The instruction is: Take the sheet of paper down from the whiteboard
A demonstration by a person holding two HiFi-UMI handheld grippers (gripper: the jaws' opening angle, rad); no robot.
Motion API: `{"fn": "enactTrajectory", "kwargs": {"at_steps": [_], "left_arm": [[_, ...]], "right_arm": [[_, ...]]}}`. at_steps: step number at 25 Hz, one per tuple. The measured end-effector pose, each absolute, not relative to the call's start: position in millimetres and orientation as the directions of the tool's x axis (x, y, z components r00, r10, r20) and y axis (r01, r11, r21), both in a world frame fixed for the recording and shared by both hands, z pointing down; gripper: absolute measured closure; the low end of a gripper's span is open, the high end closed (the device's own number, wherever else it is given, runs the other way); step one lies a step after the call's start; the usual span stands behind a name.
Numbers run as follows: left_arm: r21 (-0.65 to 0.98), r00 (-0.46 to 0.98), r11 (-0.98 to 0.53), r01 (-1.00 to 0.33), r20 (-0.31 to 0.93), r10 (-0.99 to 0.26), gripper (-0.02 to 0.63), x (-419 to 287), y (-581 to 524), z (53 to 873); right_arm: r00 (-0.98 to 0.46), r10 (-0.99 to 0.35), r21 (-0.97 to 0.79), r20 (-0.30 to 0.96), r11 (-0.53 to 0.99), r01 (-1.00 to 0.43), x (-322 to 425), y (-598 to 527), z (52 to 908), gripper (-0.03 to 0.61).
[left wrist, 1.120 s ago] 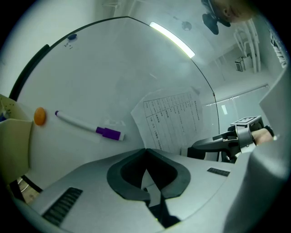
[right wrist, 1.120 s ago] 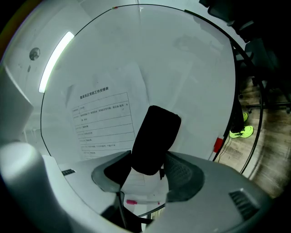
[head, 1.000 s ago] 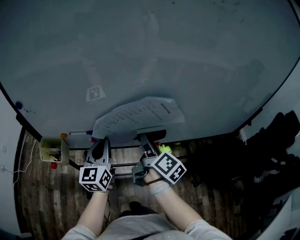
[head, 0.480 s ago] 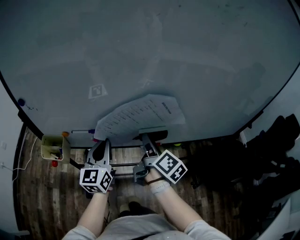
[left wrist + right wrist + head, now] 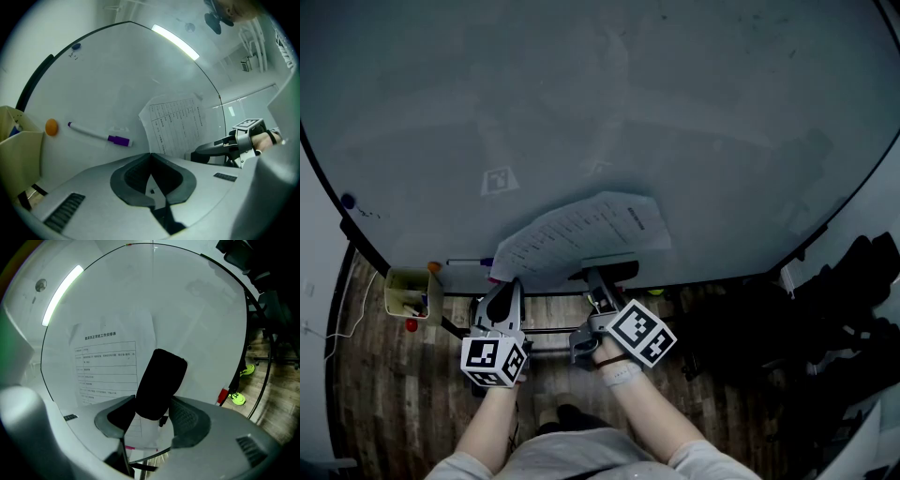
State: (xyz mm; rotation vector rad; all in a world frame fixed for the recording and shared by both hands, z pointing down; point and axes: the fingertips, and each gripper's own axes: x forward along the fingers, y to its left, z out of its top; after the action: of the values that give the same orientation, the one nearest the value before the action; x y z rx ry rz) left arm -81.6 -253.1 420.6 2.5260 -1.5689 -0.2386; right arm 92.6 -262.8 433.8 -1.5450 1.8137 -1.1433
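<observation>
A printed sheet of paper (image 5: 581,230) hangs tilted low on the whiteboard (image 5: 628,94); in the right gripper view the paper (image 5: 105,364) lies straight ahead. My right gripper (image 5: 598,278) points at the sheet's lower edge, shut on a black eraser-like block (image 5: 159,380) that lies against the paper, seen as a dark bar (image 5: 609,266) in the head view. My left gripper (image 5: 508,289) is shut and empty, left of the sheet and short of the board. In the left gripper view its jaws (image 5: 151,157) meet, with the paper (image 5: 176,124) ahead to the right.
A purple-capped marker (image 5: 98,136) and an orange magnet (image 5: 51,127) sit on the board left of the sheet. A pale cup (image 5: 408,292) of pens hangs at the board's lower left. A blue magnet (image 5: 347,200) sits further left. Dark chairs (image 5: 853,300) crowd the right.
The head view has drifted a little, so everything sits slightly lower right. Both grippers and the paper keep their places relative to each other.
</observation>
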Motion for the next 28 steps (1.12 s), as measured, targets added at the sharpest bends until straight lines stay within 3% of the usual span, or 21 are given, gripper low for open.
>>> {"fn": "enactTrajectory", "kwargs": {"at_steps": [28], "left_arm": [[0.191, 0.421, -0.423, -0.886, -0.055, -0.905, 0.6, -86.4, -245.3, 417.4]], "right_arm": [[-0.229, -0.96, -0.82, 0.164, -0.003, -0.572, 97.2, -260.4, 433.4, 0.347]]}}
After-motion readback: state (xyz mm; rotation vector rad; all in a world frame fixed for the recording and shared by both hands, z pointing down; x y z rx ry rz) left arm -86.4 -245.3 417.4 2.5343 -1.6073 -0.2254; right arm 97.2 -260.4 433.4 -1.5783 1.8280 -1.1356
